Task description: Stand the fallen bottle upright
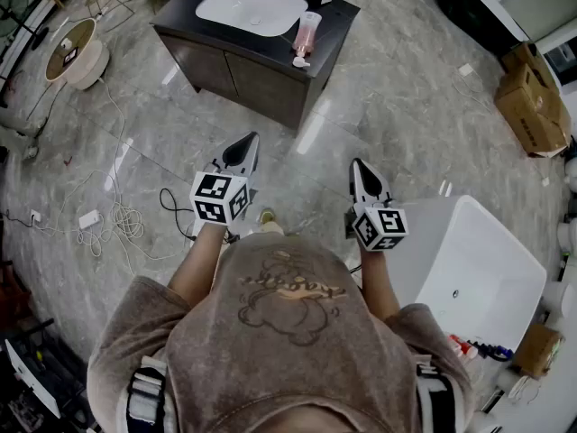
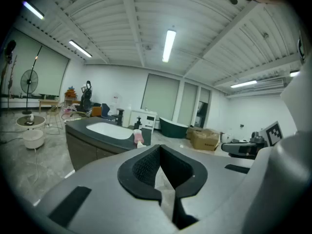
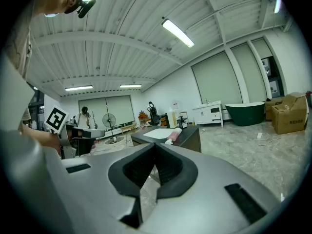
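dark countertop (image 1: pixel 335 23), pink pump bottle (image 1: pixel 307 34) sideways

A brown cartoon-print T-shirt (image 1: pixel 287 327) is worn — left gripper (image 1: pixel 245 144) and right gripper (image 1: pixel 359 168) are grey, fingers (image 2: pixel 146 165) black.

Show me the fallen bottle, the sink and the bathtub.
bottle (image 1: pixel 307 32), head view, on its pink body.
sink (image 1: pixel 248 7), head view, on the bare white basin.
bathtub (image 1: pixel 482 273), head view, on its bare inner floor.
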`<action>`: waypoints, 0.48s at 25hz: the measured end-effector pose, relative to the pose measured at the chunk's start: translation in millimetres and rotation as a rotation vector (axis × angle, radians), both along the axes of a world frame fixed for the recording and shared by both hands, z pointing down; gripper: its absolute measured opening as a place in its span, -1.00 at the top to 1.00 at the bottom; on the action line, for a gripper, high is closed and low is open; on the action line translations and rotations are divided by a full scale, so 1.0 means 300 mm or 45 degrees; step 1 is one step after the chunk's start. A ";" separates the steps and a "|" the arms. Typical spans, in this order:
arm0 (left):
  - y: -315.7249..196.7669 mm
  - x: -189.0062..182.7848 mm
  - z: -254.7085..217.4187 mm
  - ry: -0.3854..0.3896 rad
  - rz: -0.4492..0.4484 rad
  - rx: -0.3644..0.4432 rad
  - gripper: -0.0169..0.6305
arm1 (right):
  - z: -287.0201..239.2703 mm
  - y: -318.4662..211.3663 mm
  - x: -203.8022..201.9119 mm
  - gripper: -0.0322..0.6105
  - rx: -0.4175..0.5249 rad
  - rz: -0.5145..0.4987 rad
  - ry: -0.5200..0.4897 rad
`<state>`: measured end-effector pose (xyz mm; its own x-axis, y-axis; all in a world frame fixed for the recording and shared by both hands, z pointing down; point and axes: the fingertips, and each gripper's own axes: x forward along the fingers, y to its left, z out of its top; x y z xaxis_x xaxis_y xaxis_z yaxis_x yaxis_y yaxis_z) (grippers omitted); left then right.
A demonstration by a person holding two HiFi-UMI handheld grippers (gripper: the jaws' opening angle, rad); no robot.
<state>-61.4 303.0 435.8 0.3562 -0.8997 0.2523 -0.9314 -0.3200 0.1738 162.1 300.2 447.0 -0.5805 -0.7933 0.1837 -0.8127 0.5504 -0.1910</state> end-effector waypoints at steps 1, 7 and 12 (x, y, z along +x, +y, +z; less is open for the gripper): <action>0.003 -0.001 -0.001 0.001 0.001 0.000 0.89 | 0.001 0.003 -0.001 0.90 -0.002 0.001 0.001; 0.010 -0.014 -0.005 0.000 0.003 0.003 0.89 | 0.007 0.018 -0.006 0.90 -0.009 0.007 0.008; 0.015 -0.023 0.001 0.001 0.006 -0.001 0.89 | 0.011 0.024 -0.014 0.90 -0.012 0.008 0.013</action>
